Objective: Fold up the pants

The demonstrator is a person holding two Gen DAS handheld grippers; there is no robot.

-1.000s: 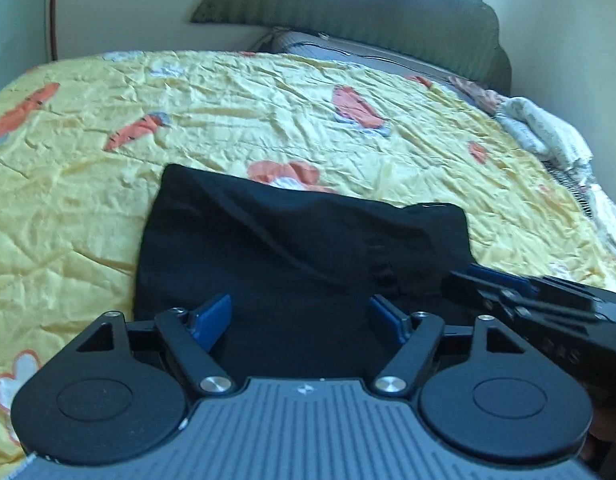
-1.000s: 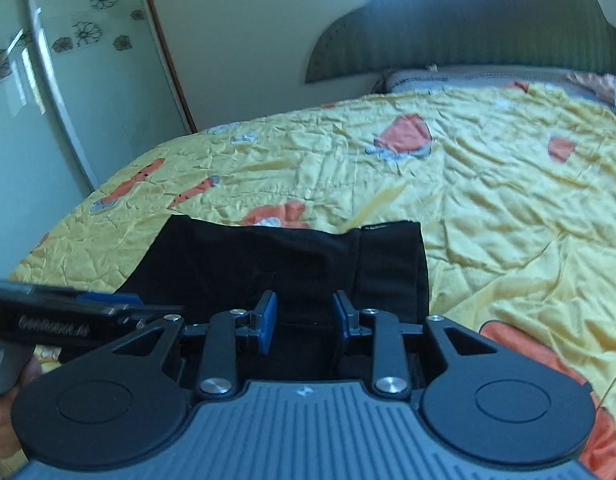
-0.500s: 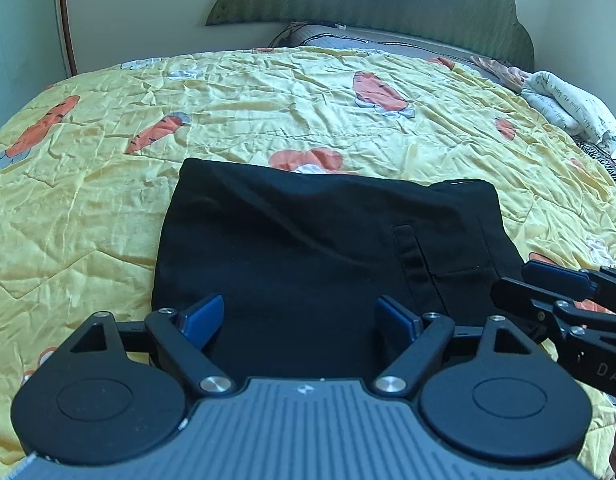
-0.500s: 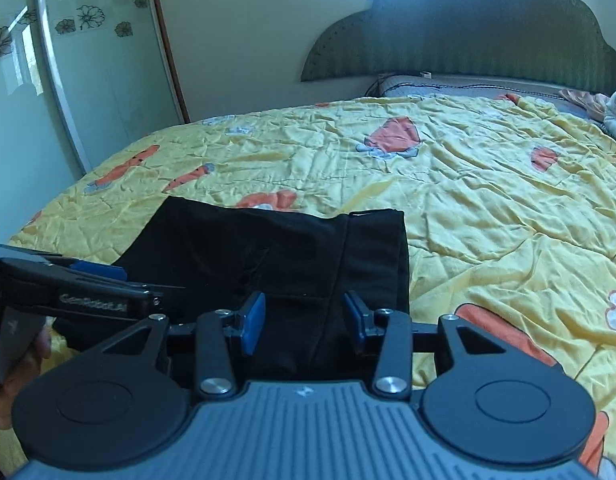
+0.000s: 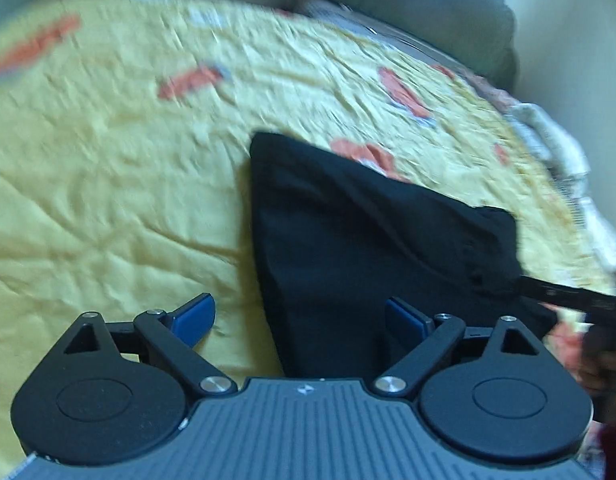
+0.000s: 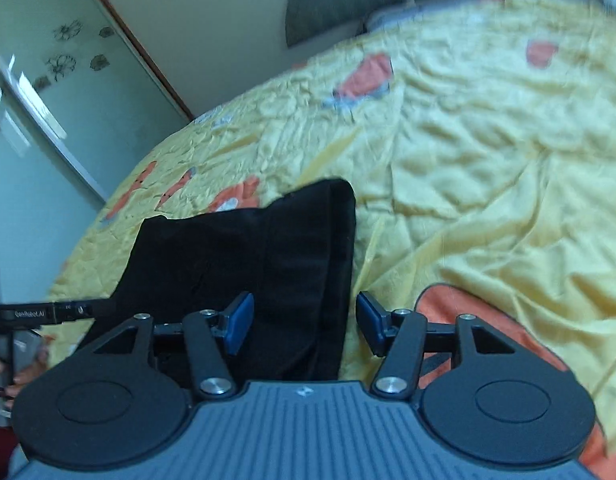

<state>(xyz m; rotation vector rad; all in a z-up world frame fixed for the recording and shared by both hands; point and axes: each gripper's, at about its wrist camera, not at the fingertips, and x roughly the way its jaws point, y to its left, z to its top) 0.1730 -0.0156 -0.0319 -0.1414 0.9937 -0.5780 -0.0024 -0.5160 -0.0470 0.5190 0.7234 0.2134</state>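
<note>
The black pants point(image 5: 359, 240) lie folded into a rough rectangle on the yellow bedspread point(image 5: 108, 184); they also show in the right wrist view point(image 6: 252, 256). My left gripper point(image 5: 302, 318) is open over the pants' near left edge, holding nothing. My right gripper point(image 6: 304, 322) is open over the pants' near right edge, holding nothing. The right gripper also shows at the right of the left wrist view point(image 5: 563, 292), at the pants' right corner. The left gripper shows at the left of the right wrist view point(image 6: 48, 312).
The bedspread has orange carrot prints and wrinkles point(image 6: 467, 160). A dark green headboard point(image 5: 427, 4) and pillows stand at the far end. A glass door with flower decals point(image 6: 48, 80) is at the left. Light clothes point(image 5: 555, 140) lie at the bed's right edge.
Both grippers have tilted and swung outward, the left one to the pants' left edge, the right one to their right edge. The right gripper's jaws have opened wider. The pants lie as before.
</note>
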